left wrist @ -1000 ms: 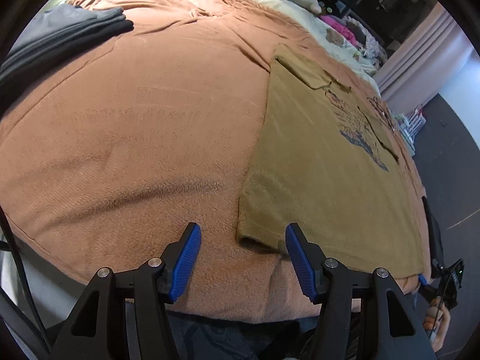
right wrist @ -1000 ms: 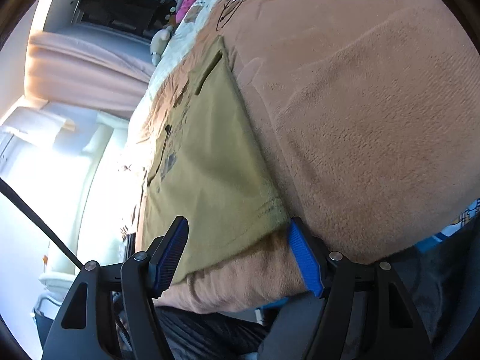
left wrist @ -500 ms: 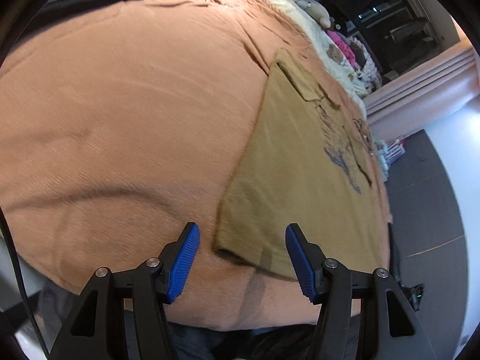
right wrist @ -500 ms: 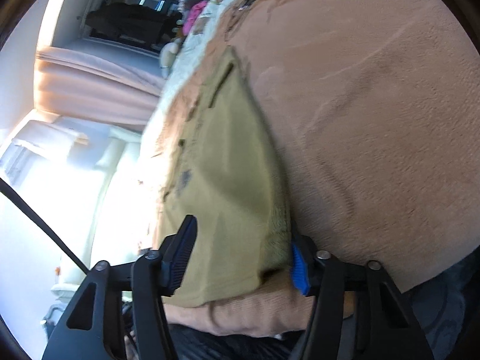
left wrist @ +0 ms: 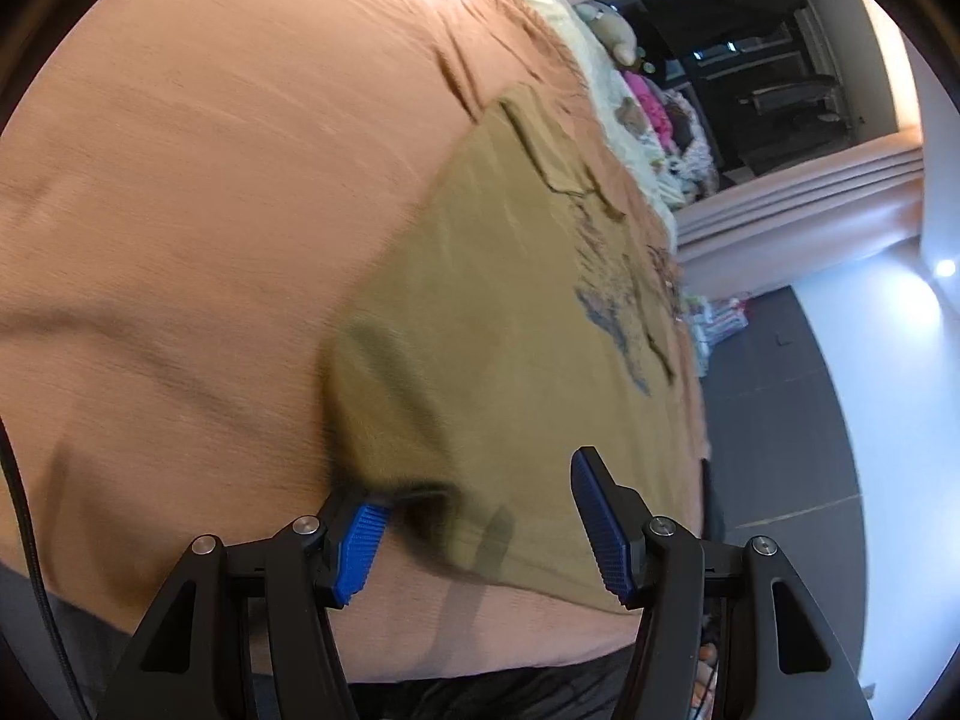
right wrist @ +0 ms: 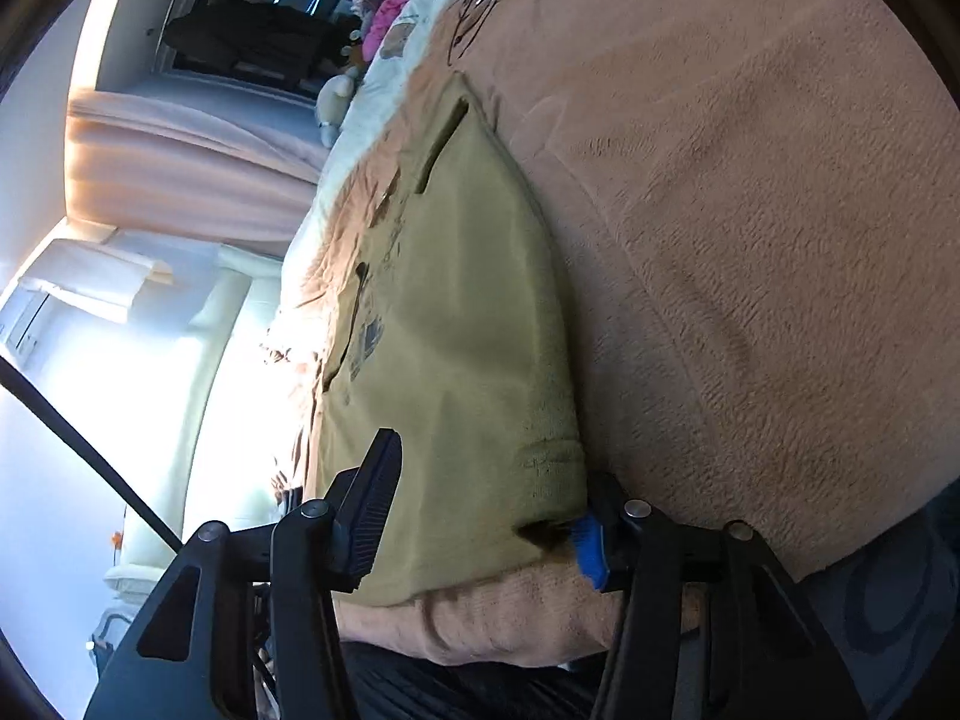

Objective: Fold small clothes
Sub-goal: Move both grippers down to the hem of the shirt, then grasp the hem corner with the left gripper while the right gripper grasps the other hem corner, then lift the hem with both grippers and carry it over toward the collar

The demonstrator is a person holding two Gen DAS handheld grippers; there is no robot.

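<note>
At the near hem of the olive t-shirt point(left wrist: 510, 312) on the orange blanket point(left wrist: 210, 180), you've pushed your left gripper point(left wrist: 480, 516) and right gripper point(right wrist: 486, 504) onto its corners since a second ago, both wide open, ready to pinch.

a home bedroom: a bed point(left wrist: 210, 192) under an orange-brown fleece blanket point(right wrist: 750, 210), soft toys point(left wrist: 612, 30) heaped at its far end, long pinkish curtains point(right wrist: 180, 162), and a dark wardrobe opening point(left wrist: 768, 48) behind.
</note>
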